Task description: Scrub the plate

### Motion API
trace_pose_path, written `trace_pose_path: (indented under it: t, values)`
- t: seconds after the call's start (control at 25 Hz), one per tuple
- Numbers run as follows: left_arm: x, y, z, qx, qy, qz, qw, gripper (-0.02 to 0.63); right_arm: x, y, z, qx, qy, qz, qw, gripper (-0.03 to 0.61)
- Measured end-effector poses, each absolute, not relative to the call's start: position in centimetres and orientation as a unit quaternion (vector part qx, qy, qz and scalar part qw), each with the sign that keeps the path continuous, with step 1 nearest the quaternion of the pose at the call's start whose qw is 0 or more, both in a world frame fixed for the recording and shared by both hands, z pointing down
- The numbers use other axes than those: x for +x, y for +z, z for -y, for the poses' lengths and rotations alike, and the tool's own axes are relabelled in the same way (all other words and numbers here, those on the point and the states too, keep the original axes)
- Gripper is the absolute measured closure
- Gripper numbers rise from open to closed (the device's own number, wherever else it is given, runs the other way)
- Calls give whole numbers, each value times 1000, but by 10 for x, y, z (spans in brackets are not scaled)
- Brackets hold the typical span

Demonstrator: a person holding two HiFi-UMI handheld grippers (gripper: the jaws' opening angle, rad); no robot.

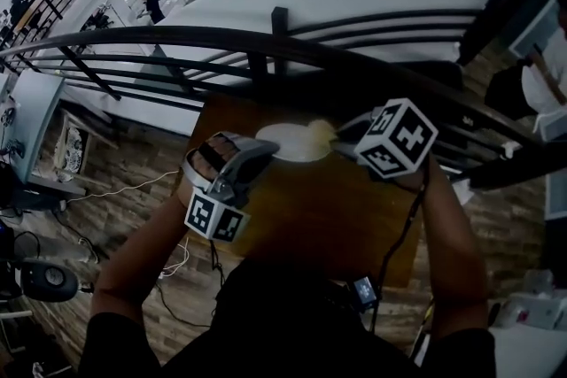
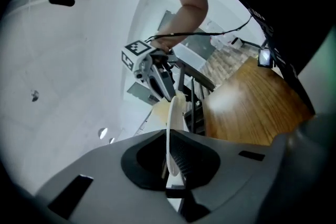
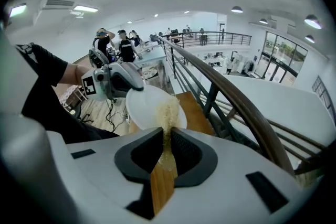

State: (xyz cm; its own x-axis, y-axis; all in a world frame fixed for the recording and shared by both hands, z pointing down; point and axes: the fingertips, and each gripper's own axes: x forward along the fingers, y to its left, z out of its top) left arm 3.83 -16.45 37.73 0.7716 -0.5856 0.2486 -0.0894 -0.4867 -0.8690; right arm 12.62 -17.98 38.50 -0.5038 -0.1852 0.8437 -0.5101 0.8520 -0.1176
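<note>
The white plate (image 1: 285,142) hung over the far part of the wooden table (image 1: 310,226), near the dark railing (image 1: 266,44); its left rim stood edge-on between the jaws of the left gripper (image 2: 169,139), which were pinched narrow onto it; the right gripper (image 3: 168,131) was clamped on a yellowish scrubber (image 3: 169,108), whose frayed end lay against the plate's face on the side opposite the left gripper; whether the plate touched the table could not be told.
</note>
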Motion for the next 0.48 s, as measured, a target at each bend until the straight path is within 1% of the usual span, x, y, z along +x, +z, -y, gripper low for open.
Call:
trace_pose_path:
  t: [0.12,0.28,0.36,0.48]
  values:
    - [36,383,166,-856,-255,-222,391,591,144,389,191,242,192,846,434,527]
    - [34,406,173,-903,-239,-243,261,592,150,394,198,285,186,852,398,526]
    - [32,420,177,-922,-227,-251,189,592,147,399,200,301,182,856,378,526]
    - [25,440,183,-942,-199,-262,61,592,139,406,201,323,178,862,346,526]
